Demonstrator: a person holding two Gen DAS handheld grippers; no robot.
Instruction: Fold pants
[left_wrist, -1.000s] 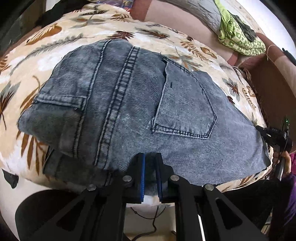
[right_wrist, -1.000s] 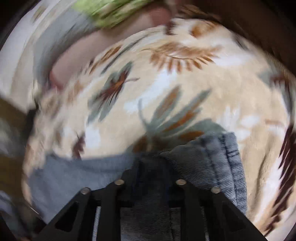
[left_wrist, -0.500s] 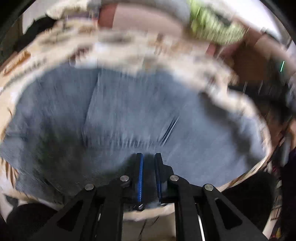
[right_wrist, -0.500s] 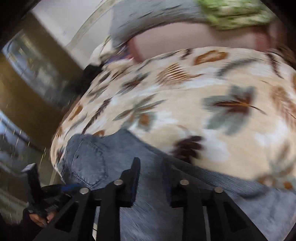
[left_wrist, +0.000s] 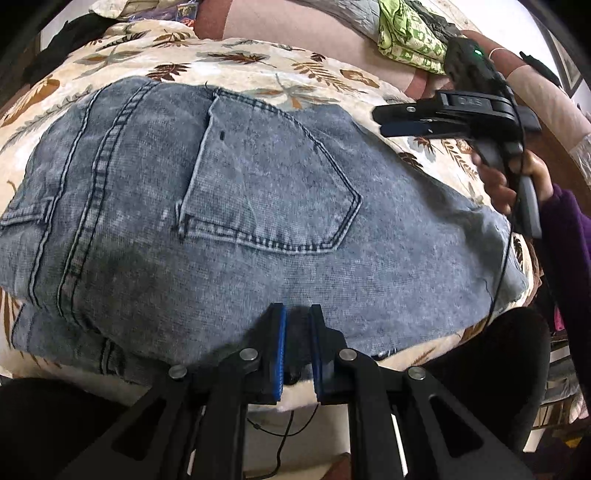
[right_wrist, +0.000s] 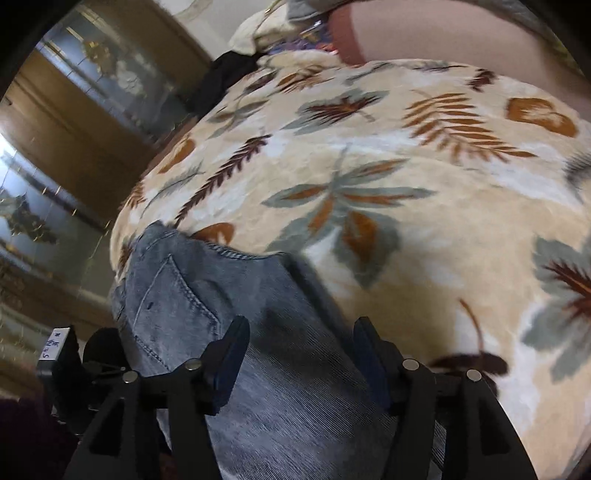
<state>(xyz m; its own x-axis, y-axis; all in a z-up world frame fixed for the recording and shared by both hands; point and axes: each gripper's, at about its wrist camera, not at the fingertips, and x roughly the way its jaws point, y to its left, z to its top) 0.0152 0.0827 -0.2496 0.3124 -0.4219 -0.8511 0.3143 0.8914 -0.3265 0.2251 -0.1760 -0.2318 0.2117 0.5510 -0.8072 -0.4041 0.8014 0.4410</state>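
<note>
Grey-blue jeans (left_wrist: 236, 221) lie folded in a flat block on a leaf-patterned blanket (left_wrist: 258, 70), back pocket up. My left gripper (left_wrist: 297, 325) sits at the near edge of the jeans with its blue pads a narrow gap apart, nothing clearly between them. My right gripper (right_wrist: 299, 343) is open above the jeans (right_wrist: 207, 295) and holds nothing. The right gripper also shows in the left wrist view (left_wrist: 413, 122), raised over the far right corner of the jeans.
The blanket (right_wrist: 406, 206) covers a bed. A green patterned cloth (left_wrist: 410, 40) lies at the back right near a pink pillow (left_wrist: 295, 29). A mirrored wardrobe (right_wrist: 74, 129) stands beyond the bed. The bed's near edge runs just under my left gripper.
My right gripper let go of the jeans fold, opened and lifted away toward the far right. My left gripper's pads parted slightly. The jeans lie flat.
</note>
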